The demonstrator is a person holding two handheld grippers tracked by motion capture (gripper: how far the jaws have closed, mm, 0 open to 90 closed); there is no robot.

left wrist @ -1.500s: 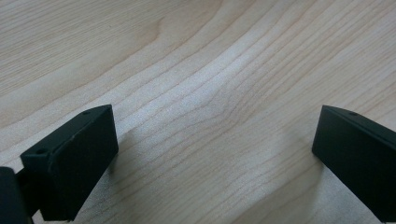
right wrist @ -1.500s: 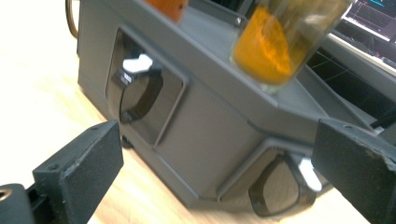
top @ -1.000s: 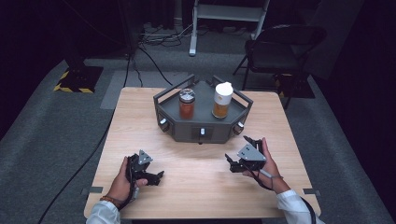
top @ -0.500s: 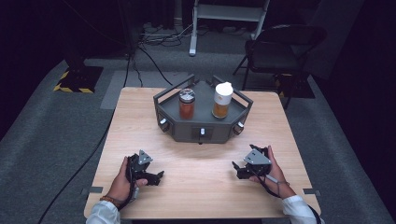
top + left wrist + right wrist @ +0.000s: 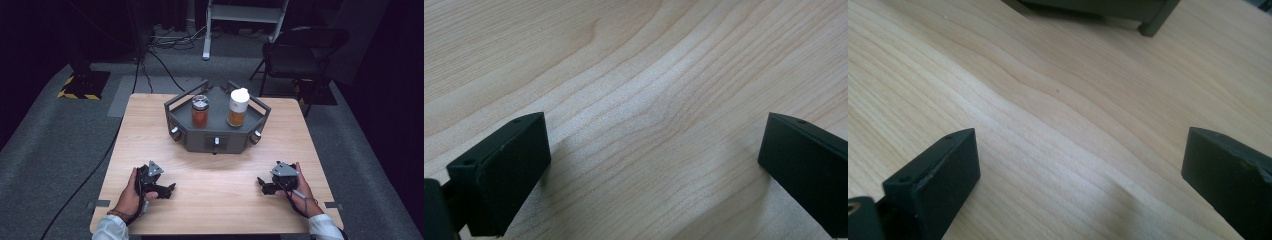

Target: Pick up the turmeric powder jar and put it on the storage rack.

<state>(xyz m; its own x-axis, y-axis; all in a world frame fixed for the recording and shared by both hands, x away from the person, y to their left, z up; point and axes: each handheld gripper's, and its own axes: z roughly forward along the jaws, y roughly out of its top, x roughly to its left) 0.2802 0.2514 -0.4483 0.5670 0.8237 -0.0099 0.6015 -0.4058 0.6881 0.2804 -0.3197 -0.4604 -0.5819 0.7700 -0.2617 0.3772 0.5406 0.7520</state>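
No writing is showing clearly enough to read: the white-capped bottle is carrying an orange label whose print is too small to make out, and the jar with the dark lid and reddish-orange contents is showing no legible text. Both are standing upright, side by side and apart, on the dark grey angular tray sitting at the far middle of the wooden table. The left gripper is resting low at the near left, held in the person's left hand, its jaws spread wide over bare wood and pointing right. The right gripper is lying at the near right in the right hand, jaws likewise parted and gripping nothing, pointing left.
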